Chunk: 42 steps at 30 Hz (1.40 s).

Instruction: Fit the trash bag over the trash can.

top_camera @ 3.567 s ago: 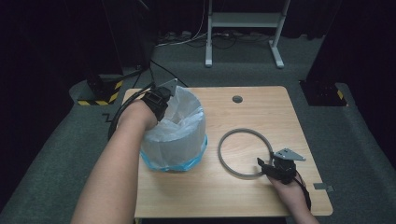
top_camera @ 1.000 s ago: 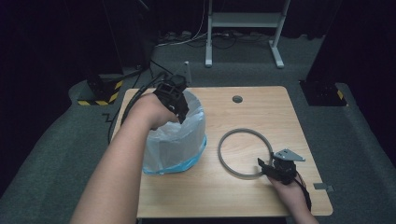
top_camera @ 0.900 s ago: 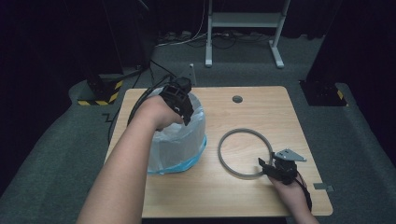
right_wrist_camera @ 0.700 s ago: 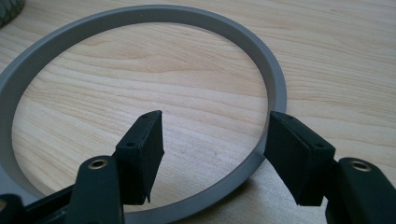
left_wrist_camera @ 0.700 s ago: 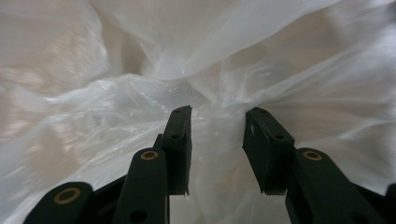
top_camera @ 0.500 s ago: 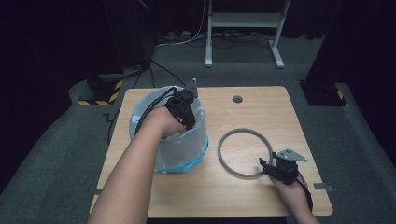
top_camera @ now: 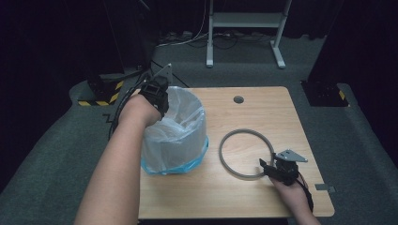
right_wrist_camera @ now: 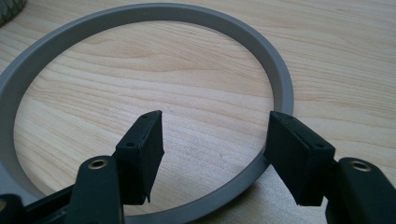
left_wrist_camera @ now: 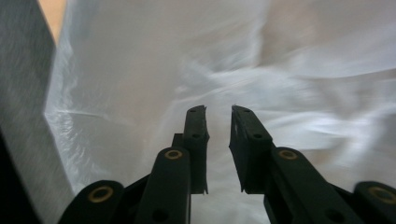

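Thin translucent plastic surrounds the left gripper in its own view: the two black fingers stand a narrow gap apart, having just been closing, and nothing sits between them; the crinkled film of the bag lies beyond the tips, and whether they touch it I cannot tell. From the high view the left gripper sits at the far left rim of the bin, a round container lined with that whitish bag, with a blue edge showing at its base. It stands on the left half of the tabletop.

At the right, the right gripper rests low at the near right arc of the ring. Its own view gives what the high view cannot: the fingers spread wide, one inside the ring and one outside, straddling the band without pressing it (a clear gap shows on the inner side).

Materials read plainly: pale wood grain on the tabletop, a smooth matte grey ring with a flat band, lying flat just right of the bin. The high view alone also shows both forearms, the grey plate on each gripper, and a small round hole in the tabletop's far edge.
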Each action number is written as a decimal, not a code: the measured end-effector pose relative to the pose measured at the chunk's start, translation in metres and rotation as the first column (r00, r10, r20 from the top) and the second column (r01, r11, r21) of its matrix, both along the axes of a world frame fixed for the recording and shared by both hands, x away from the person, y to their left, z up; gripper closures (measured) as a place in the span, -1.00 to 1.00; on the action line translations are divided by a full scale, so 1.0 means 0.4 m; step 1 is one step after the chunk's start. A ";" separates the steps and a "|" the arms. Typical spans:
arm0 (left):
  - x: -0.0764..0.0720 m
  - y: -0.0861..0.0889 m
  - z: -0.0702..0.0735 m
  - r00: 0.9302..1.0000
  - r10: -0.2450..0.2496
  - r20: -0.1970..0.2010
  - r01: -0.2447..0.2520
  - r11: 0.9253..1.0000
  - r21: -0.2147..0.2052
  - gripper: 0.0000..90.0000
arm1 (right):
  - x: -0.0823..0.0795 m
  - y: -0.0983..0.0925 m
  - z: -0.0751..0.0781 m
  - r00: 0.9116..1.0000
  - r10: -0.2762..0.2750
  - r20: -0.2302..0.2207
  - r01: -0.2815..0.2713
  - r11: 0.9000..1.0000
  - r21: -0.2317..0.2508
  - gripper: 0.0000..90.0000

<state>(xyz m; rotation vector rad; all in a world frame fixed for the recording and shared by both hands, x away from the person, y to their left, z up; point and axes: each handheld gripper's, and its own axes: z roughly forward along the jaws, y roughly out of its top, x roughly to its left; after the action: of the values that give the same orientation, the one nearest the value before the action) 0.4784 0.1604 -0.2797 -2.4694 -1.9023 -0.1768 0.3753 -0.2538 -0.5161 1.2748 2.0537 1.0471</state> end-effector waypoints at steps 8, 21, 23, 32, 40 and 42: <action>0.018 -0.038 -0.074 0.996 -0.071 -0.063 0.071 0.997 0.009 0.52 | 0.004 -0.011 -0.001 1.000 -0.012 -0.004 0.012 1.000 0.006 -0.19; -0.014 -0.020 -0.003 0.996 -0.043 -0.075 0.047 0.998 0.048 0.60 | 0.000 -0.002 0.001 1.000 0.003 0.001 -0.003 1.000 0.005 -0.19; -0.005 -0.026 -0.052 0.990 -0.059 -0.125 0.066 0.996 0.052 0.49 | 0.000 -0.003 0.003 1.000 0.001 0.001 -0.001 1.000 0.006 -0.19; 0.018 -0.050 -0.089 0.992 -0.087 -0.092 0.088 0.996 0.009 0.24 | 0.006 -0.014 0.001 1.000 -0.015 -0.002 0.015 1.000 0.011 -0.19; -0.026 -0.013 0.041 0.999 -0.052 -0.017 0.050 0.996 -0.075 0.01 | 0.002 -0.010 0.001 1.000 -0.012 0.001 0.012 1.000 0.008 -0.19; -0.035 0.005 0.068 0.999 -0.032 -0.006 0.031 0.995 -0.099 0.02 | 0.003 -0.009 0.000 1.000 -0.010 0.000 0.010 1.000 0.009 -0.19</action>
<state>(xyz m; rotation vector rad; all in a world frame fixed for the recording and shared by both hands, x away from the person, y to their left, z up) 0.4646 0.1623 -0.2525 -2.5598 -1.9150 -0.0744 0.3764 -0.2573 -0.5160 1.2878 2.0431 1.0526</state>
